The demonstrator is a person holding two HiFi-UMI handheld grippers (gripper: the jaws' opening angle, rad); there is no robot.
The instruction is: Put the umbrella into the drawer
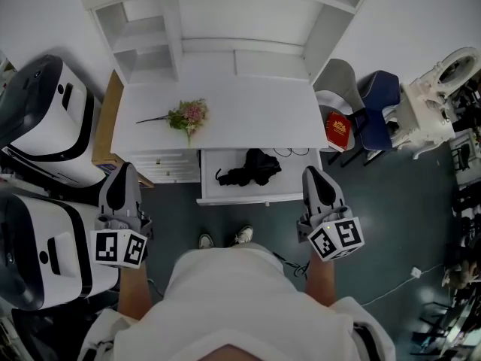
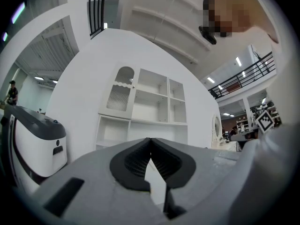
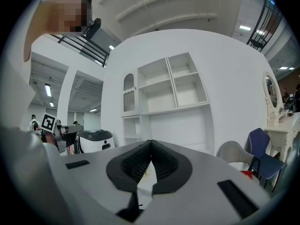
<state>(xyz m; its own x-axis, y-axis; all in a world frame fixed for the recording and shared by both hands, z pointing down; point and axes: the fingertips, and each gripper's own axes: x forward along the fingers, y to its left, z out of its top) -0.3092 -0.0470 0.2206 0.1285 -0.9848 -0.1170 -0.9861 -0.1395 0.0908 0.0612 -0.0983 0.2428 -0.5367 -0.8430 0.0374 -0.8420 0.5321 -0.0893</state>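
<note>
Close to the person's body, both grippers are held up, one on each side. The left gripper (image 1: 123, 168) has its jaws shut tight with nothing between them. The right gripper (image 1: 312, 173) is the same: jaws pressed together and nothing held. Both point forward at the desk.

Just past them and lower down, the drawer (image 1: 248, 198) is pulled out. The umbrella (image 1: 250, 167) already lies inside it, near the middle. Neither gripper touches it.

The umbrella lies ahead of the jaws and below them, between the two grippers. Its long side runs left to right, along the drawer front. The right gripper is nearer to it, just beside the drawer's right corner. The left gripper is well apart, out in front of the small drawers (image 1: 165, 165) on the left side of the desk.

The umbrella is black and folded up small. It looks soft and bunched, not neat. A thin strap (image 1: 219, 176) curls out at its left end.

I think the umbrella part is done, and what is left is to push the drawer shut. The right gripper looks best placed for that push.

Farther back, the white desk (image 1: 255, 122) has a bunch of flowers (image 1: 188, 116) on top. A red book (image 1: 339, 130) rests on a chair (image 1: 340, 81) to the right. White shelves (image 1: 225, 28) stand at the very back.
</note>
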